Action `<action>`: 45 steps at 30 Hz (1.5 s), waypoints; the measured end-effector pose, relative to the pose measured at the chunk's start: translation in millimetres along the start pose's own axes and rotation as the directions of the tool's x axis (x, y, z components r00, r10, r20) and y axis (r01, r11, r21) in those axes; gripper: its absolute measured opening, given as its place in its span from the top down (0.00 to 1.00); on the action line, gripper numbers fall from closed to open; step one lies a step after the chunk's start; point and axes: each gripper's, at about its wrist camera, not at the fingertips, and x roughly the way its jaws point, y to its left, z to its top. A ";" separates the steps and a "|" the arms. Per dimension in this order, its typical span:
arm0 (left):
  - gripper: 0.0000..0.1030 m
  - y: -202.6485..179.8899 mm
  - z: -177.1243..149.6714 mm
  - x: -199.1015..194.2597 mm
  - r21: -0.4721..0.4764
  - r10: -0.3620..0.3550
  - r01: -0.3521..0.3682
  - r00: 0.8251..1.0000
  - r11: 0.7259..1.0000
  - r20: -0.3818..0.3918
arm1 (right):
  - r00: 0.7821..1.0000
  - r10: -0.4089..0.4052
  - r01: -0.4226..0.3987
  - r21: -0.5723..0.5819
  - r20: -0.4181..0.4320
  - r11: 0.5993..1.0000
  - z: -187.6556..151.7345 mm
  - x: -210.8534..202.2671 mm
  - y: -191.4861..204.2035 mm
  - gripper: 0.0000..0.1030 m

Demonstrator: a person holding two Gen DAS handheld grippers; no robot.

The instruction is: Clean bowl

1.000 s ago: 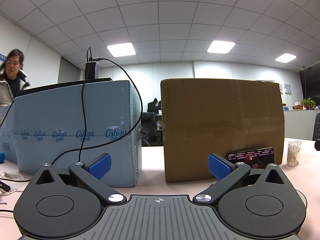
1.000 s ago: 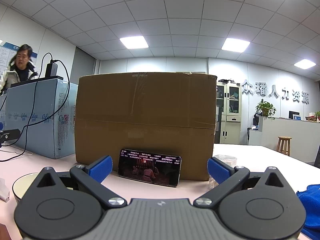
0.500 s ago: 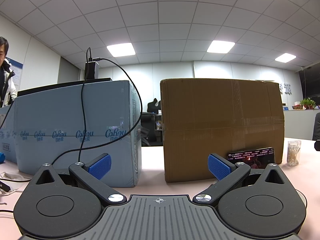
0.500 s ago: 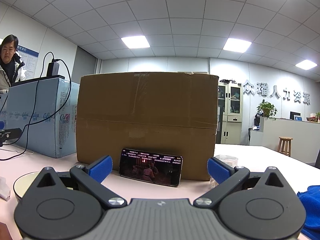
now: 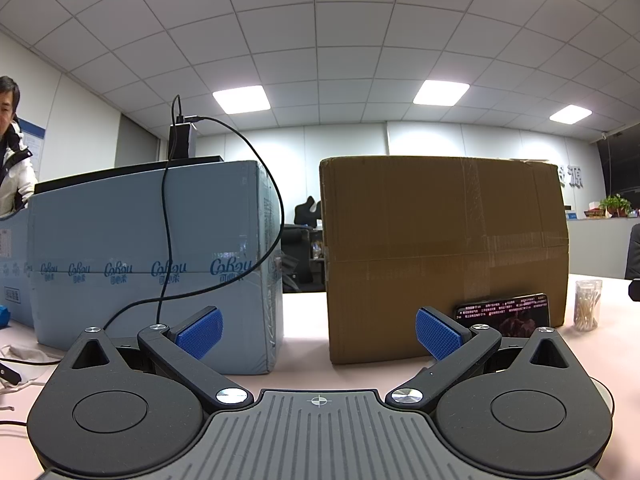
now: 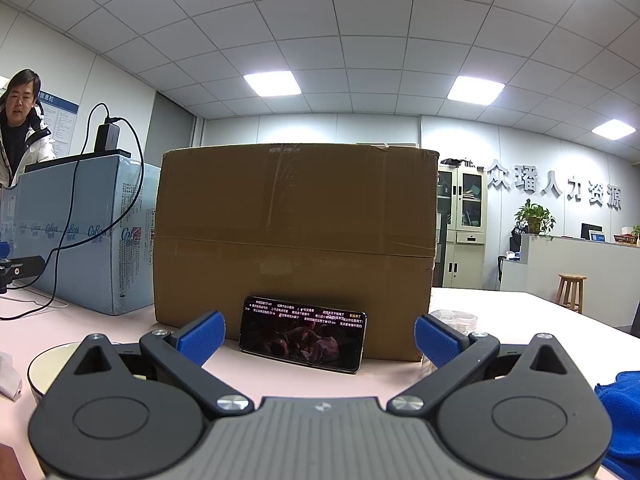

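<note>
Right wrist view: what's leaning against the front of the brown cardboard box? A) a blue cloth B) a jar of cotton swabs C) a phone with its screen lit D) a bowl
C: a phone with its screen lit stands on its long edge, tilted back against the brown cardboard box, in line with the gap between the open right gripper fingers.
</note>
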 end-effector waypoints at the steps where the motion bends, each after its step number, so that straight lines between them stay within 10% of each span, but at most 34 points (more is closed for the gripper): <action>1: 0.00 0.0 0.0 0.0 0.000 0.000 0.000 1.000 1.000 0.000 | 1.000 0.000 0.000 0.000 0.000 1.000 -0.2 0.2 0.1 0.00; 45: 0.00 -0.2 0.2 0.1 0.000 -0.010 0.010 1.000 1.000 -0.006 | 1.000 0.004 -0.004 -0.004 -0.001 1.000 -0.6 -0.4 0.8 0.00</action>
